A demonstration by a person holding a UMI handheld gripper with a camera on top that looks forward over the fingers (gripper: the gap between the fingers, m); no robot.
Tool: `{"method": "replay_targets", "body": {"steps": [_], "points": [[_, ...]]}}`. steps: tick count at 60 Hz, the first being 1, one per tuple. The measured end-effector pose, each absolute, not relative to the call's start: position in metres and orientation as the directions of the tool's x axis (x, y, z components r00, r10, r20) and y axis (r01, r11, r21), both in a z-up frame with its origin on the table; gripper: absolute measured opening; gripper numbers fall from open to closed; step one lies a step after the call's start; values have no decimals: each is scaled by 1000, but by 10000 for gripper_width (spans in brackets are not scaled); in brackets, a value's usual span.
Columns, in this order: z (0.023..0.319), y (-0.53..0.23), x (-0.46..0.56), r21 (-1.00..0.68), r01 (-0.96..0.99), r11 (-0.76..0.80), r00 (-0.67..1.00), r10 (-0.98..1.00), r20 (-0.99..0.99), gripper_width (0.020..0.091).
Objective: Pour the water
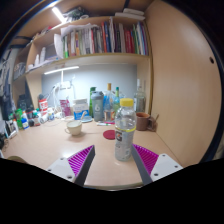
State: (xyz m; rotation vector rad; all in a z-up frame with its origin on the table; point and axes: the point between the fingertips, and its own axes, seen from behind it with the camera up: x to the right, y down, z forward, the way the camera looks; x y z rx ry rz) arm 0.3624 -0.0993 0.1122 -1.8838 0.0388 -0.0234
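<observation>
A clear plastic water bottle [124,131] with a white cap and a pale label stands upright on the light wooden desk [50,145]. It sits just ahead of my gripper [113,160], closer to the right finger [146,158] than to the left finger [80,160]. The fingers are spread wide with gaps beside the bottle, so the gripper is open and holds nothing. A white cup [74,127] rests on the desk farther back to the left, beyond the left finger.
Several bottles and jars [98,104] crowd the back of the desk, with a red round thing [109,133] behind the water bottle. A bookshelf [100,40] hangs above. A wooden side panel [185,80] closes the right.
</observation>
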Motion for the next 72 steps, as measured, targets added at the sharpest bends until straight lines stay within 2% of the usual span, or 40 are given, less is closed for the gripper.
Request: {"method": "replay_targets", "body": {"steps": [9, 18, 29, 33, 36, 44, 54, 60, 62, 66, 72], "points": [[73, -41, 392, -950, 3, -311, 1000, -25, 12, 809], [49, -1, 405, -948, -18, -316, 1000, -17, -13, 808], [54, 47, 408, -969, -26, -244, 999, 11, -30, 807], [58, 61, 408, -977, -14, -212, 999, 25, -19, 767], [53, 68, 406, -974, -10, -226, 999, 33, -18, 593], [55, 73, 406, -979, -8, -203, 999, 30, -15, 556], [48, 76, 403, -965, -11, -263, 1000, 11, -14, 484], [47, 73, 398, -946, 0, -323, 999, 32, -11, 470], [51, 73, 397, -940, 18, -340, 999, 39, 5, 470], [78, 81, 401, -942, 96, -322, 995, 43, 86, 469], [142, 115, 403, -922, 278, -271, 961, 63, 271, 470]]}}
